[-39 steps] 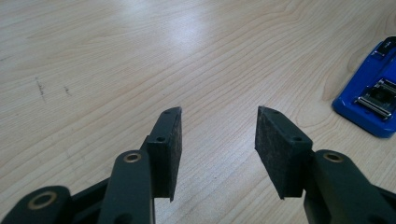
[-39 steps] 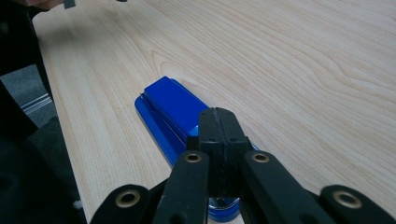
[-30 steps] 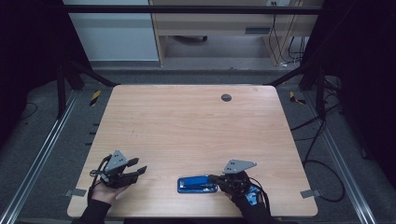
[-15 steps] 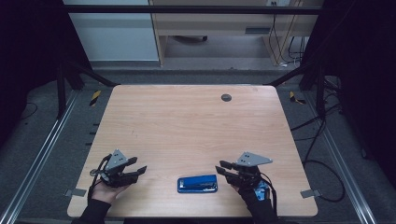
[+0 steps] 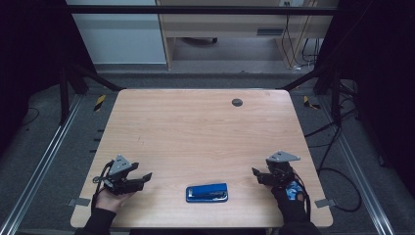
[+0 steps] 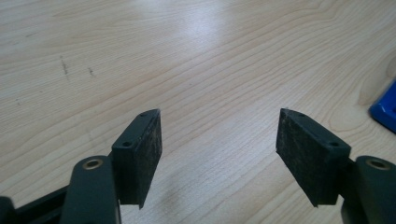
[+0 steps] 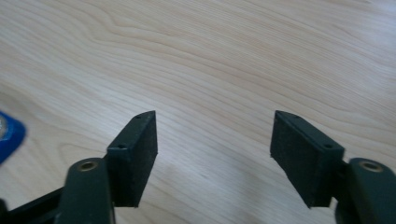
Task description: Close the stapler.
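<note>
A blue stapler (image 5: 207, 192) lies flat near the table's front edge, between the two hands. My left gripper (image 5: 146, 178) rests at the front left, well apart from it, jaws just opened wide with bare wood between them (image 6: 219, 135); a blue corner of the stapler (image 6: 385, 109) shows at the right edge of the left gripper view. My right gripper (image 5: 256, 175) sits at the front right, a hand's width from the stapler. Its jaws have just been opening and hold nothing (image 7: 212, 135); the stapler's blue end (image 7: 9, 133) shows at that view's left edge.
The wooden table (image 5: 205, 132) has a small dark round cable hole (image 5: 237, 102) near its far edge. Metal frame rails run along both sides, and cables lie on the floor at the right. A desk and cabinet stand beyond the table.
The right gripper let go of the stapler, opened, and moved right, away from it. The stapler stays lying where it was. The left gripper kept its place and opened wider.
</note>
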Demonstrator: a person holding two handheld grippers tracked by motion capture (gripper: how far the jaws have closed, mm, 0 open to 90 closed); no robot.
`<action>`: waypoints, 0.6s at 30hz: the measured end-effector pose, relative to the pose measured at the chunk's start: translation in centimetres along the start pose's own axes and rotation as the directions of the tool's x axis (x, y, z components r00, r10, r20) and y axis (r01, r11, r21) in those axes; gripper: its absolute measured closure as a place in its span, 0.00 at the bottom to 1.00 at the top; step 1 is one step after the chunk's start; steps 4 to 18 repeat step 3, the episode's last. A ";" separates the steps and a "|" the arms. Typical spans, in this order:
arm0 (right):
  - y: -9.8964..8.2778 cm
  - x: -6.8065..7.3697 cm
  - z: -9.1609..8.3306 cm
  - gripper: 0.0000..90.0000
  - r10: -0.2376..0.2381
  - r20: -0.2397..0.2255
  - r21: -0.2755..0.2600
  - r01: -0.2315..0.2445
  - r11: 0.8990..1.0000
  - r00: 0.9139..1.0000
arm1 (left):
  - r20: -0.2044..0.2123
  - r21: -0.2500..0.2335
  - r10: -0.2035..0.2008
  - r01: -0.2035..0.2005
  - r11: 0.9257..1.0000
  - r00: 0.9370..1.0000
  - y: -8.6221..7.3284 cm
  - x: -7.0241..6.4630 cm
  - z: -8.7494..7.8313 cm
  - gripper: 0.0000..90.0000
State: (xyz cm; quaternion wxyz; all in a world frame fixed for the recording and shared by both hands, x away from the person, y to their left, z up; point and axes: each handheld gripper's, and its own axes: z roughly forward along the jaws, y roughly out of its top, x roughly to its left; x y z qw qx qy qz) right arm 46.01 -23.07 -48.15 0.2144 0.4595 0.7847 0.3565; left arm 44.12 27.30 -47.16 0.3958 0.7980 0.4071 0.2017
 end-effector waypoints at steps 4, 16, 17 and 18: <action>-0.3 -0.8 0.0 0.30 0.013 0.026 0.013 -0.013 1.000 1.000 | -0.014 0.006 -0.007 0.007 1.000 1.000 0.0 0.2 0.2 0.32; -0.3 -0.8 0.0 0.30 0.013 0.026 0.013 -0.013 1.000 1.000 | -0.014 0.006 -0.007 0.007 1.000 1.000 0.0 0.2 0.2 0.32; -0.3 -0.8 0.0 0.30 0.013 0.026 0.013 -0.013 1.000 1.000 | -0.014 0.006 -0.007 0.007 1.000 1.000 0.0 0.2 0.2 0.32; -0.3 -0.8 0.0 0.30 0.013 0.026 0.013 -0.013 1.000 1.000 | -0.014 0.006 -0.007 0.007 1.000 1.000 0.0 0.2 0.2 0.32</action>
